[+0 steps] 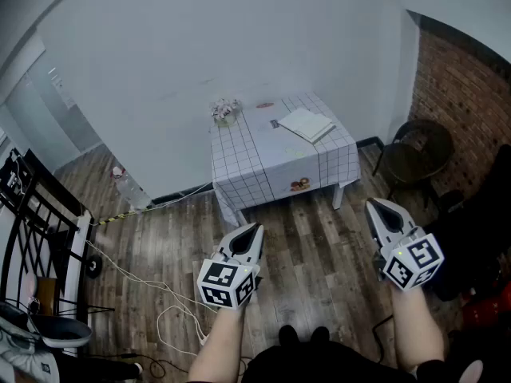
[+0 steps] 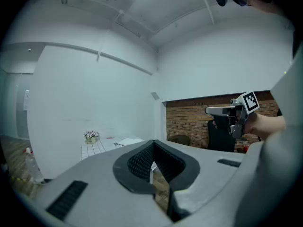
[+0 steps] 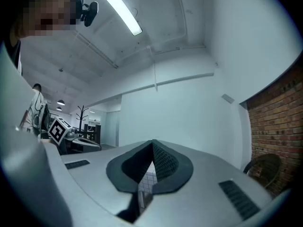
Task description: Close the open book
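My left gripper (image 1: pixel 252 230) and right gripper (image 1: pixel 375 206) are closed tight, empty. Flower pot (image 1: pixel 225 112) and open book (image 1: pixel 306 124) sit on table (image 1: pixel 263 156); wood floor (image 1: pixel 315 246) lies between.

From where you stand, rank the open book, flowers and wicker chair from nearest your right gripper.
1. The wicker chair, by the brick wall, just beyond the right gripper.
2. The open book, on the table's right side.
3. The flowers, at its far left corner.

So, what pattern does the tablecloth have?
The tablecloth is white with a thin dark grid; the head view shows it best.
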`<act>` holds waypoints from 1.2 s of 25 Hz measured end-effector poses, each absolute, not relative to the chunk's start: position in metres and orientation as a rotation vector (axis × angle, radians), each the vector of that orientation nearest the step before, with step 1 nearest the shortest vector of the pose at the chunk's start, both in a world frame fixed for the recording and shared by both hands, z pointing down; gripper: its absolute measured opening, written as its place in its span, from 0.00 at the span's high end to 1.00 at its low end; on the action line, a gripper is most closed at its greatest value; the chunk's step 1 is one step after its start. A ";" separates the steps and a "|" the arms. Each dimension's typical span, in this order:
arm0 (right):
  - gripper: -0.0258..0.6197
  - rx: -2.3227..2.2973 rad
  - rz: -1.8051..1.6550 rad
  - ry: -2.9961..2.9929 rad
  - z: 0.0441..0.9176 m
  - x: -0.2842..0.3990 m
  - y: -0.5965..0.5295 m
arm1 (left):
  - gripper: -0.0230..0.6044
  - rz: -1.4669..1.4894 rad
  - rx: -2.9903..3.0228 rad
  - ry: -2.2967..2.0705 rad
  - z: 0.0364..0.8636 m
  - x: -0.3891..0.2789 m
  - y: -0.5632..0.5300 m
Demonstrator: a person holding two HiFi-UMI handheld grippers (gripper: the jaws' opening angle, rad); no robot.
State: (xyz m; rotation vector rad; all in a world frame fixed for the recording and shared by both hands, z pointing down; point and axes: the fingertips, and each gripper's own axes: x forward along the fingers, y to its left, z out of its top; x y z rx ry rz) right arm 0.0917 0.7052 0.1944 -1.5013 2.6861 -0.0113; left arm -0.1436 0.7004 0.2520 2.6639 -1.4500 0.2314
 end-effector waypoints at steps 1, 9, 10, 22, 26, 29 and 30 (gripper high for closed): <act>0.96 -1.512 -0.018 2.679 0.196 0.096 0.706 | 0.95 0.237 2.658 -1.458 0.253 -0.144 0.702; 0.96 -1.540 -0.070 2.643 0.214 0.115 0.713 | 0.95 0.247 2.627 -1.508 0.256 -0.146 0.707; 0.96 -1.537 -0.079 2.642 0.216 0.117 0.714 | 0.95 0.245 2.622 -1.512 0.257 -0.145 0.708; 0.96 -1.426 -0.105 2.665 0.227 0.123 0.705 | 0.95 0.249 2.616 -1.498 0.272 -0.114 0.699; 0.96 -1.407 -0.125 2.701 0.232 0.113 0.687 | 0.95 0.255 2.610 -1.468 0.280 -0.107 0.681; 0.96 -1.413 -0.177 2.727 0.244 0.111 0.670 | 0.95 0.250 2.604 -1.433 0.289 -0.101 0.660; 0.96 -1.419 -0.198 2.733 0.249 0.110 0.663 | 0.95 0.249 2.605 -1.420 0.293 -0.099 0.651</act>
